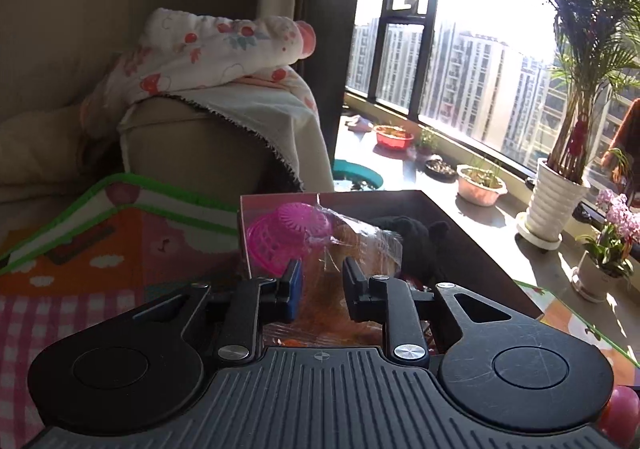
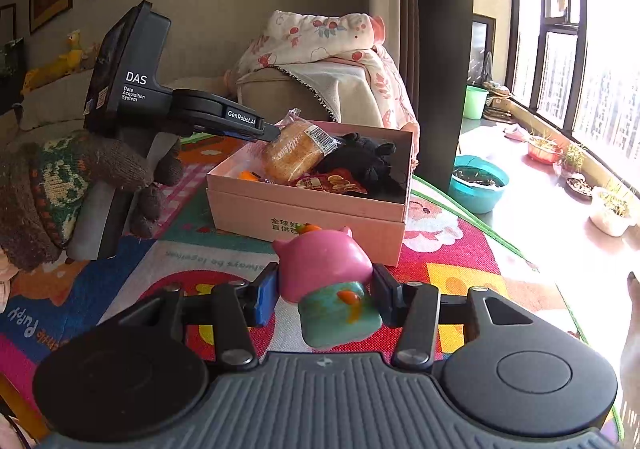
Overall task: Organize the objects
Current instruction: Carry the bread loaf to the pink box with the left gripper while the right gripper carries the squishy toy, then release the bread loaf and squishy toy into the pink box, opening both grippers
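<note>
A pink cardboard box (image 2: 320,209) stands on the play mat. In it lie a black plush (image 2: 360,163), a red snack packet (image 2: 336,181) and a pink plastic basket (image 1: 280,237). My left gripper (image 1: 322,281) is shut on a wrapped bread bun (image 1: 360,245) and holds it over the box's left end; from the right wrist view it (image 2: 276,133) pinches the bun (image 2: 296,155). My right gripper (image 2: 324,293) is shut on a pink pig toy (image 2: 324,265) with a teal base, just in front of the box.
A colourful play mat (image 2: 460,269) covers the floor. A sofa arm with a floral blanket (image 2: 320,45) stands behind the box. A knitted plush (image 2: 60,185) sits at the left. Basins and plant pots (image 2: 478,181) line the window ledge at the right.
</note>
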`<state>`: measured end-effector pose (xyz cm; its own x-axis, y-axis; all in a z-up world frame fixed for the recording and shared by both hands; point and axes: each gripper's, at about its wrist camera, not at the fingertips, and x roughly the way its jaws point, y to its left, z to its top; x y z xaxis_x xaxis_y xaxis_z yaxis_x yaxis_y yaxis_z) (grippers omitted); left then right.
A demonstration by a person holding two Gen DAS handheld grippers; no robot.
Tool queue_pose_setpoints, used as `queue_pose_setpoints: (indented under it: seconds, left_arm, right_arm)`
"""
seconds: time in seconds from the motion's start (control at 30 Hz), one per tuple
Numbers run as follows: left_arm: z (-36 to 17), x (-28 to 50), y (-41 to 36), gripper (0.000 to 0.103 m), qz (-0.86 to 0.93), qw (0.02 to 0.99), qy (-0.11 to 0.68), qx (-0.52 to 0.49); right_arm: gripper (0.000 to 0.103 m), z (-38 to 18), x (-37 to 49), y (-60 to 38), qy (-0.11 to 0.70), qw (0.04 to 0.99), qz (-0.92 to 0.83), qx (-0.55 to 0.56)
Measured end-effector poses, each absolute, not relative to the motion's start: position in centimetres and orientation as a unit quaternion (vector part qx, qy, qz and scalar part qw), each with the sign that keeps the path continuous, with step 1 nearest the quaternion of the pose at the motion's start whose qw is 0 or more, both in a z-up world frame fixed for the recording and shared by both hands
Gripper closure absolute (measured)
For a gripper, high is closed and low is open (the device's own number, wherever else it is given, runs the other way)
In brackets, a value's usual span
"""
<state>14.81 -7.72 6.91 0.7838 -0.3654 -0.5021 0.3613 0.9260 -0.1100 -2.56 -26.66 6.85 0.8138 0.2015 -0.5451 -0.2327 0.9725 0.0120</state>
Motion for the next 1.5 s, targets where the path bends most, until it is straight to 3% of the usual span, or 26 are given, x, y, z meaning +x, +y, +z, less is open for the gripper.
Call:
queue_pose_setpoints:
  seconds: [0.13, 0.57, 0.67, 0.8, 1.03, 1.17, 1.23, 1.33, 1.5]
  left_arm:
    - [5.9, 16.0, -8.3, 0.078, -0.220, 0.926, 0.305, -0.037]
    - [7.9, 12.9, -2.9, 0.078, -0.186, 0.938, 0.275, -0.098]
    - [7.6, 12.7, -1.9, 0.078, -0.172, 0.936, 0.291, -0.102]
    - [7.5, 12.2, -0.5, 0.078, -0.166, 0.930, 0.306, -0.117]
    - [6.4, 12.9, -1.6, 0.078, -0.183, 0.913, 0.337, -0.138]
    - [5.6, 12.8, -3.3, 0.074, -0.156, 0.922, 0.342, -0.094]
    - [5.3, 13.2, -3.4, 0.068, -0.130, 0.926, 0.348, -0.070]
    - [5.2, 13.5, -2.3, 0.045, -0.114, 0.929, 0.349, -0.056]
    - [5.5, 14.2, 1.1, 0.039, -0.048, 0.947, 0.317, -0.032]
  right_arm:
    - [0.055, 7.3, -2.4, -26.8, 0.286, 0.951, 0.112, -0.024]
    - [0.054, 10.7, 8.0, -28.0, 0.277, 0.956, 0.086, 0.042]
    - [0.042, 10.1, 11.4, -28.4, 0.311, 0.941, 0.106, 0.079]
    - [0.042, 9.8, 11.3, -29.3, 0.304, 0.946, 0.088, 0.068]
    - [0.033, 7.7, 7.2, -30.4, 0.315, 0.945, 0.081, -0.017]
    - [0.035, 5.0, 7.3, -29.7, 0.338, 0.937, 0.072, -0.052]
    - [0.049, 4.3, 8.1, -29.1, 0.347, 0.933, 0.076, -0.051]
    - [0.048, 3.7, 9.4, -27.6, 0.356, 0.928, 0.104, -0.045]
    - [0.047, 3.6, 13.0, -23.1, 0.353, 0.924, 0.135, -0.055]
